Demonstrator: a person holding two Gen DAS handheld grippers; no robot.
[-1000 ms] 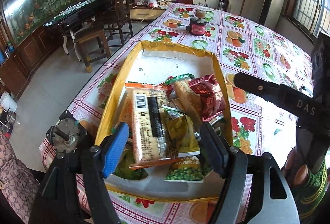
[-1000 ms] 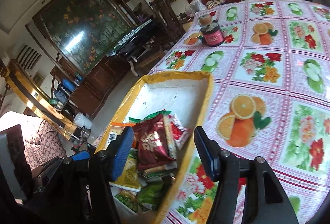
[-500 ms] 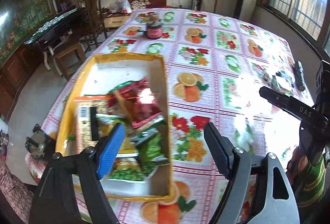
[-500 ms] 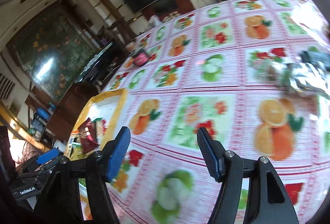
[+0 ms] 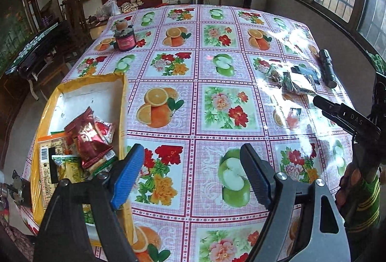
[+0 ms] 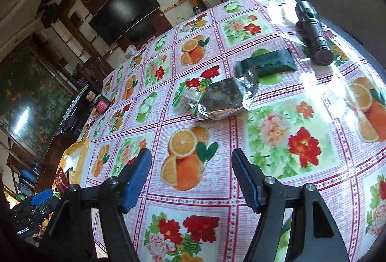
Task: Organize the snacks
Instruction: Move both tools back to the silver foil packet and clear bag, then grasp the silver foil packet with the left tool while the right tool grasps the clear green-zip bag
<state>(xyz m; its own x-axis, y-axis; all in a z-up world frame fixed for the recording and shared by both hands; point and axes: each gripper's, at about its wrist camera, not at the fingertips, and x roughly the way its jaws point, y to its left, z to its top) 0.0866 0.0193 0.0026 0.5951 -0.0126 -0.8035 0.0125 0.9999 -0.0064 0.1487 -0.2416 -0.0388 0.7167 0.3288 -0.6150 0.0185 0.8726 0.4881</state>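
Observation:
A yellow box (image 5: pixel 124 102) at the table's left edge holds several snack packets, with a red packet (image 5: pixel 88 138) on top. Its yellow rim also shows in the right wrist view (image 6: pixel 80 153). Loose snacks lie at the far right: a silver-wrapped dark snack (image 6: pixel 224 99) and a dark green packet (image 6: pixel 272 65), seen together in the left wrist view (image 5: pixel 292 79). My left gripper (image 5: pixel 193 177) is open and empty, above the tablecloth just right of the box. My right gripper (image 6: pixel 191 177) is open and empty, short of the silver snack.
A black flashlight (image 6: pixel 313 32) lies beside the loose snacks near the table's right edge. A red-labelled jar (image 5: pixel 125 39) stands at the far left. The fruit-and-flower tablecloth (image 5: pixel 217 105) covers the table. Chairs and a dark table stand left of it.
Both grippers have swung right, away from the yellow box. The box slid to the left of both views and the loose snacks and flashlight came into view. Both stayed open.

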